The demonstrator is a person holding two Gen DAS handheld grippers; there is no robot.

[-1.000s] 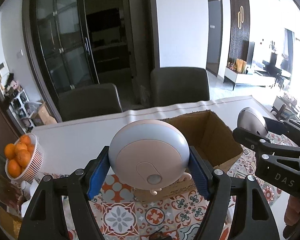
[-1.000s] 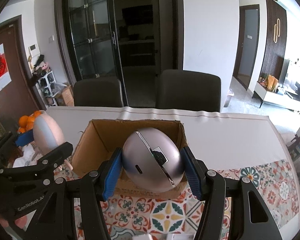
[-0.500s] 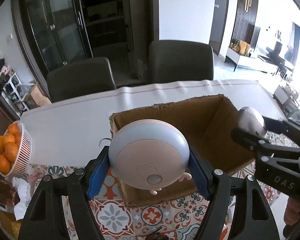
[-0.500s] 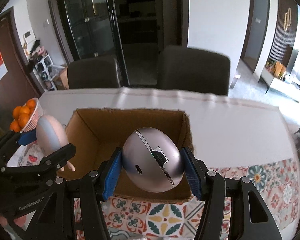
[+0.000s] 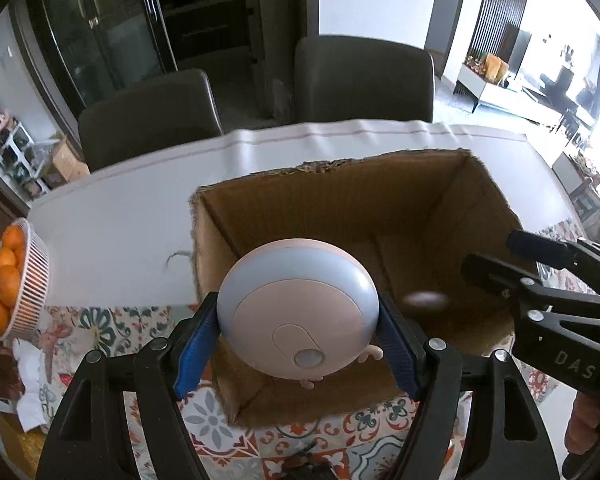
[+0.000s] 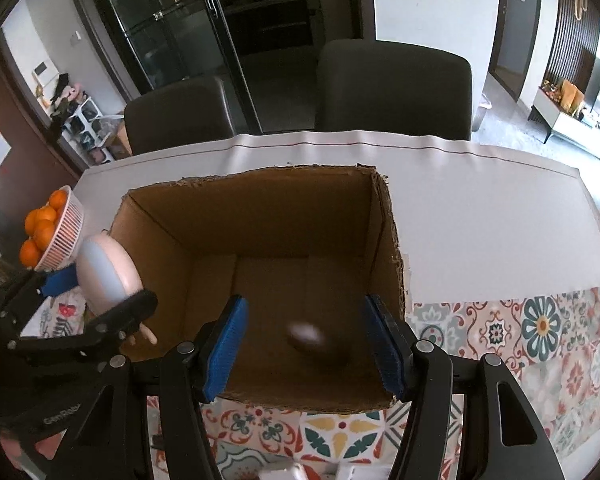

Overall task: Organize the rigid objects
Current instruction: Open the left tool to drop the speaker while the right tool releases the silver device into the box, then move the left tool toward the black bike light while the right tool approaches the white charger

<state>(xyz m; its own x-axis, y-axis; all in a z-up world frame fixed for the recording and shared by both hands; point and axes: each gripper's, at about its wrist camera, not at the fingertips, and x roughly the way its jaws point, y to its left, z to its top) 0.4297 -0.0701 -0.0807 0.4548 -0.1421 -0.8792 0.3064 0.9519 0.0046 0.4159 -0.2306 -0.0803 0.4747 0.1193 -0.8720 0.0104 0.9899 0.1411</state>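
White cloth covers the far half of the table (image 6: 480, 216), patterned tile-print cloth the near half, with two dark chairs (image 6: 396, 84) behind. An open cardboard box (image 6: 388, 240) stands on it just ahead of both claws.

A second ago the right gripper (image 6: 302, 344) clamped a silver egg-shaped gadget above the box's near wall. Now its blue pads (image 6: 226, 350) stand apart with nothing pressed between them; the jaws have just been opening slightly, and the silver gadget (image 6: 316, 340) shows as a motion-blurred shape below and between the pads, inside the box near its floor. Whether it has landed cannot be told. In the left view the same blur (image 5: 426, 300) sits to the right of the left claw, low in the box.

Both views have tipped downward since then: the box interior now fills the middle, where before only its rim showed.

The left gripper (image 5: 300, 342) holds a round blue-and-pink gadget (image 5: 298, 308) firmly between its pads, over the box's near-left corner, as before.

Left of both claws, a white basket (image 5: 30, 280) holds oranges (image 5: 2, 276).
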